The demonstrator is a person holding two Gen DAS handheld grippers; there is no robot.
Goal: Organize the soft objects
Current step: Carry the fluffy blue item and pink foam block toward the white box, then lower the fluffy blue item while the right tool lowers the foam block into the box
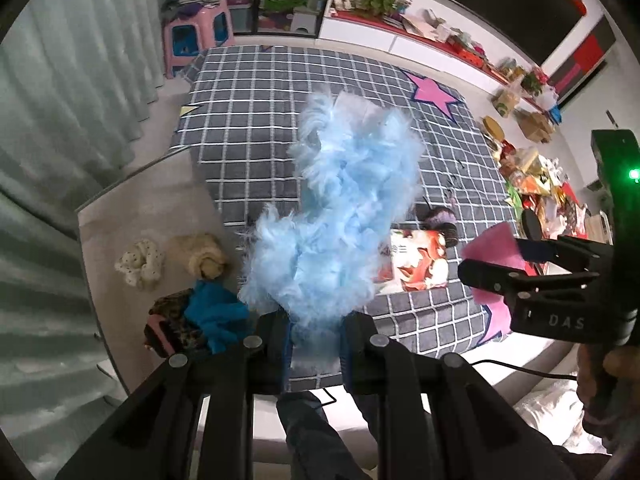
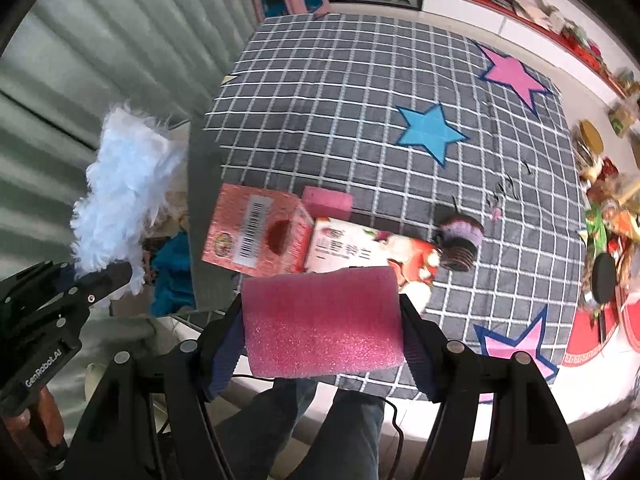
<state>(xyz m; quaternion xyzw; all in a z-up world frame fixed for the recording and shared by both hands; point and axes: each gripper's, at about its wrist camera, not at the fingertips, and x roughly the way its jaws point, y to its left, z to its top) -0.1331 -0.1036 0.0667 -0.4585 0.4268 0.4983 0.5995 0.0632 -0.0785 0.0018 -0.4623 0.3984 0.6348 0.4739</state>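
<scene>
Left gripper (image 1: 314, 344), marked "GenRobot.AI", clamps a blue fluffy duster (image 1: 340, 208); right gripper (image 2: 322, 334), marked "DAS", squeezes a pink foam block (image 2: 322, 320) above a barcoded red box (image 2: 256, 232)

Grey checked blanket (image 2: 360, 92) with white grid lines and pink and blue stars, spread over a bed. Directly on it: red printed box (image 2: 256, 232), small pink foam block (image 2: 328, 200) just behind, purple-and-brown soft item (image 2: 458, 240) at the box's right end. Alongside, grey surface (image 1: 132, 224) bearing spotted scrunchie (image 1: 140, 262), cream scrunchie (image 1: 202, 256), blue cloth (image 1: 216, 316).
</scene>
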